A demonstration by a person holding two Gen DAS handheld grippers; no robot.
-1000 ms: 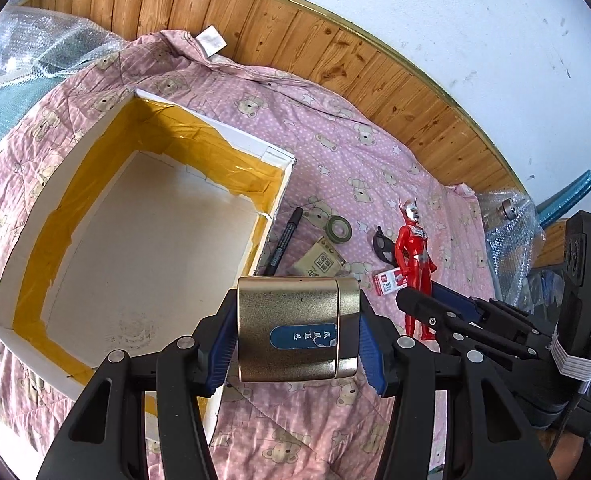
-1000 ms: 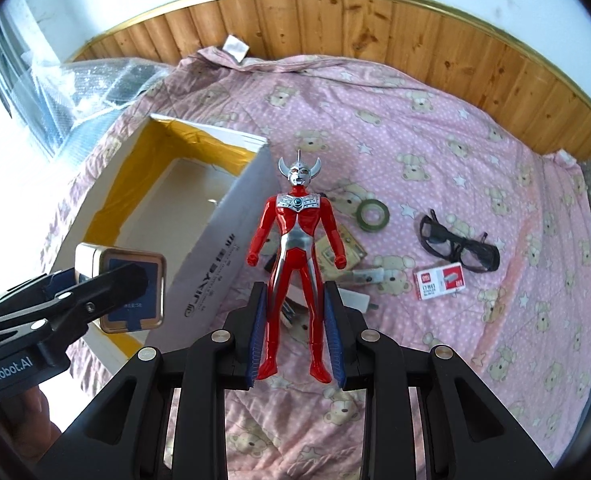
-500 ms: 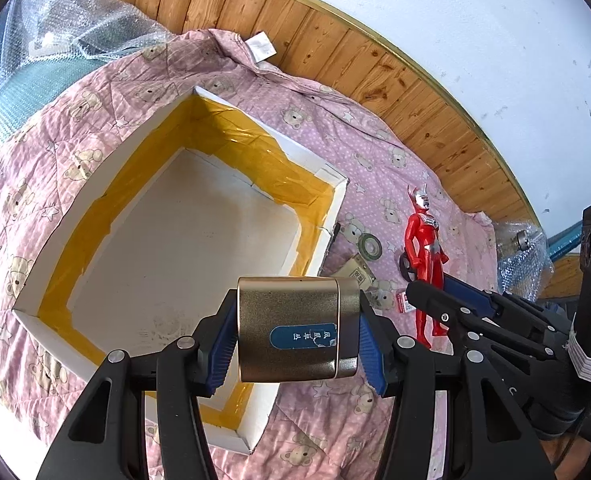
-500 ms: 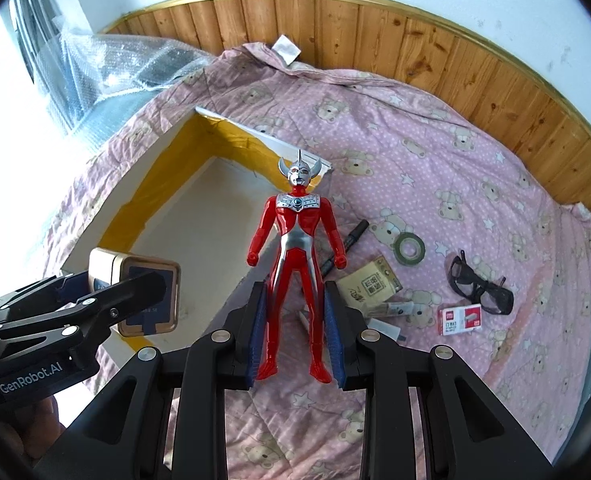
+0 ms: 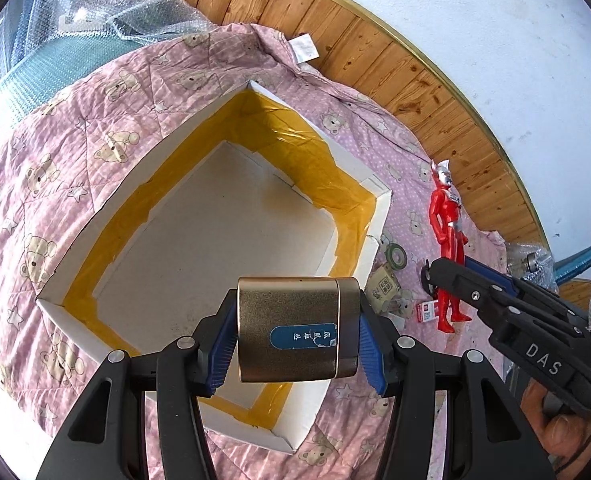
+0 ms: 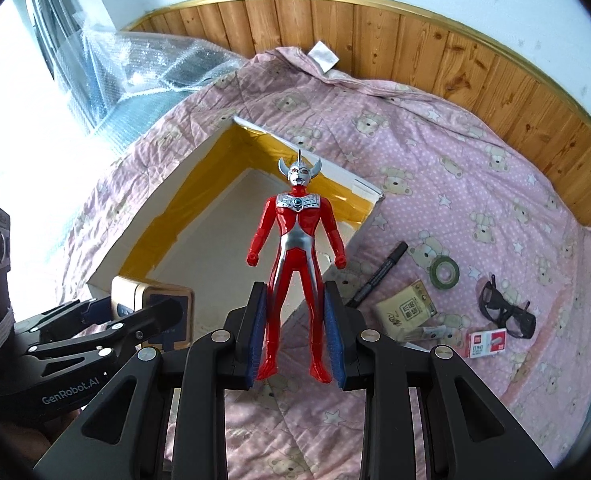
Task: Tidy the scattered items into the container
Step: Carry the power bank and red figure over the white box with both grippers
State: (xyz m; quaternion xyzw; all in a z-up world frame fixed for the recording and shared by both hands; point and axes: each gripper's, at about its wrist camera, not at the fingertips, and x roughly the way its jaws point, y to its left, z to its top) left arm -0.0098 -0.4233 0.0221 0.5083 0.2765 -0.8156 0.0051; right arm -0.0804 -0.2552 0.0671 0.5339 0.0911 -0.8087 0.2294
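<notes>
Box (image 5: 231,240) directly below and ahead of left tool (image 5: 295,344), clenched on gold tin (image 5: 295,336); right tool (image 6: 295,332) beside, gripping red figure (image 6: 295,256) upright over box edge

The left gripper (image 5: 298,340) clamps a gold tin (image 5: 295,330) above the near edge of the white box (image 5: 379,220) with yellow-taped walls. At right, the right gripper (image 5: 441,276) grips a red figure (image 5: 449,236) over the pink quilt (image 5: 75,128).
</notes>
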